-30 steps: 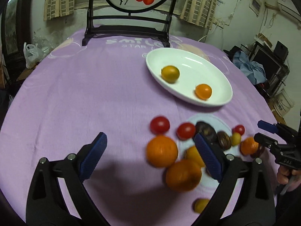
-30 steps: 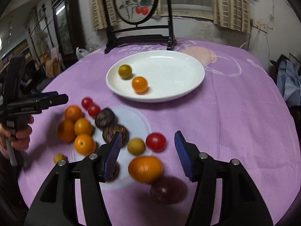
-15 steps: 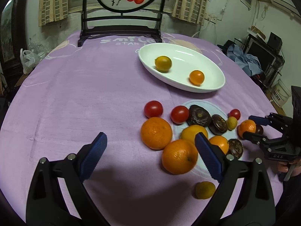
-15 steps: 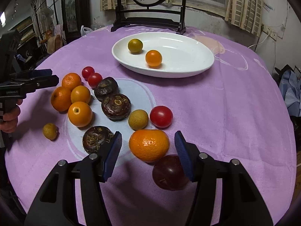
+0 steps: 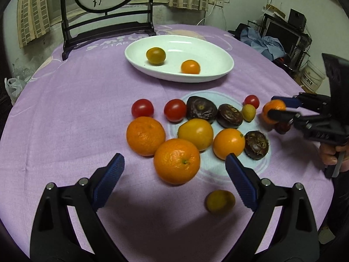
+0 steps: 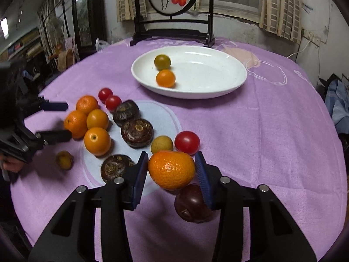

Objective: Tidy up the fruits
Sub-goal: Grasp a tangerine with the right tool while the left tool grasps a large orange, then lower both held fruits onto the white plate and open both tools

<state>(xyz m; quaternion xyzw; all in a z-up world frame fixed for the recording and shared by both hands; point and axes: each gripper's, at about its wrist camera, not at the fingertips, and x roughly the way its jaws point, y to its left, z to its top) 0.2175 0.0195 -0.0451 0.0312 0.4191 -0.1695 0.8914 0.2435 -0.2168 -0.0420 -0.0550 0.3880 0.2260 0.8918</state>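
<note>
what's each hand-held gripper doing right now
Left hand-held gripper: open, holding nothing, hovering near the large orange.
Right hand-held gripper: pads around the oval orange; firm grip cannot be told.

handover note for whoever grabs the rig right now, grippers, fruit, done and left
Right gripper: fingers on both sides of an orange at the near edge, grip looks closed or nearly so.
Left gripper: open, empty, hovering by a big orange.
Done: two small citrus fruits sit in the white dish.
Left: oranges, three tomatoes, dark wrinkled fruits, small yellow ones and a dark red fruit lie on the purple cloth.
</note>
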